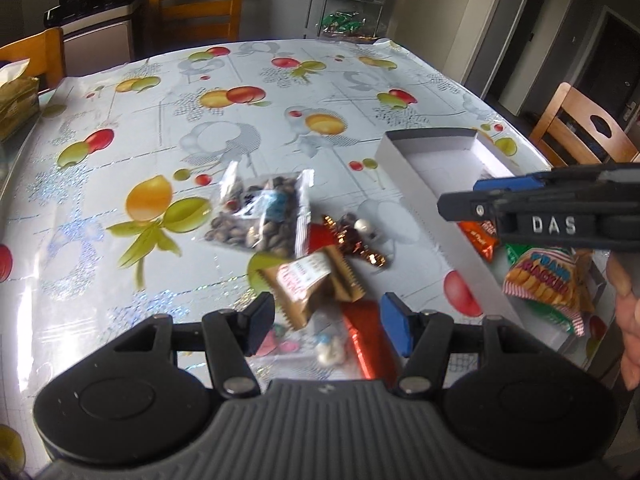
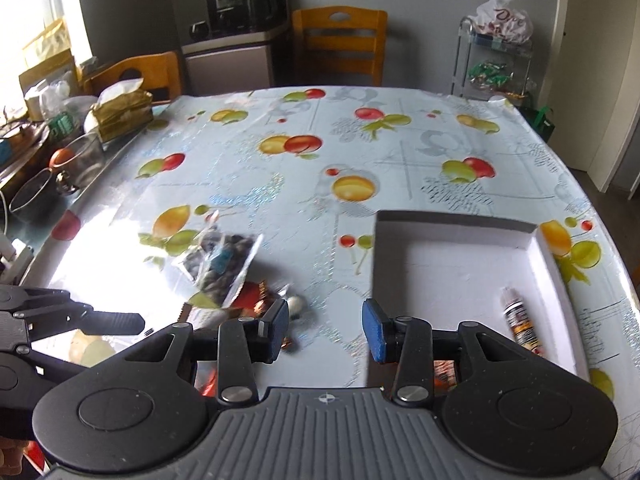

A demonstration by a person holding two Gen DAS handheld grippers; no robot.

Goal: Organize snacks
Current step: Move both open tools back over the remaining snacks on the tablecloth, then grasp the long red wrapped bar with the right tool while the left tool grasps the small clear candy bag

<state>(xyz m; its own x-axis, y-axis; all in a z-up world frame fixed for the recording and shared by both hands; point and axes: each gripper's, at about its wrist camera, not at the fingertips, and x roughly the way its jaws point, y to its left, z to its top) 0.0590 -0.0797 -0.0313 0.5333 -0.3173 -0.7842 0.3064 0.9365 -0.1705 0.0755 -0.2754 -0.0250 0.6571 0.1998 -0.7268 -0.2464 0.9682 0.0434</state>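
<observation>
Loose snacks lie mid-table: a clear bag of nuts (image 1: 260, 212) (image 2: 220, 264), a shiny brown wrapped candy (image 1: 352, 240), a tan packet (image 1: 312, 284) and a red packet (image 1: 368, 340). My left gripper (image 1: 328, 328) (image 2: 112, 316) hovers open just above the tan and red packets, gripping nothing. To the right stands a white box (image 1: 404, 160) (image 2: 552, 264) holding a prawn cracker pack (image 1: 548, 280), an orange packet (image 1: 480, 240) and a stick packet (image 2: 520, 324). My right gripper (image 2: 326, 330) (image 1: 472, 196) hangs over the box's left wall, jaws apart and still widening, nothing between them.
A fruit-print cloth (image 1: 240, 140) covers the table. Wooden chairs (image 1: 196, 4) (image 1: 584, 128) stand at its far and right sides. A tissue box (image 2: 120, 114) and kitchen clutter (image 2: 40, 160) crowd the left edge. A glass cart (image 2: 496, 64) stands beyond the far corner.
</observation>
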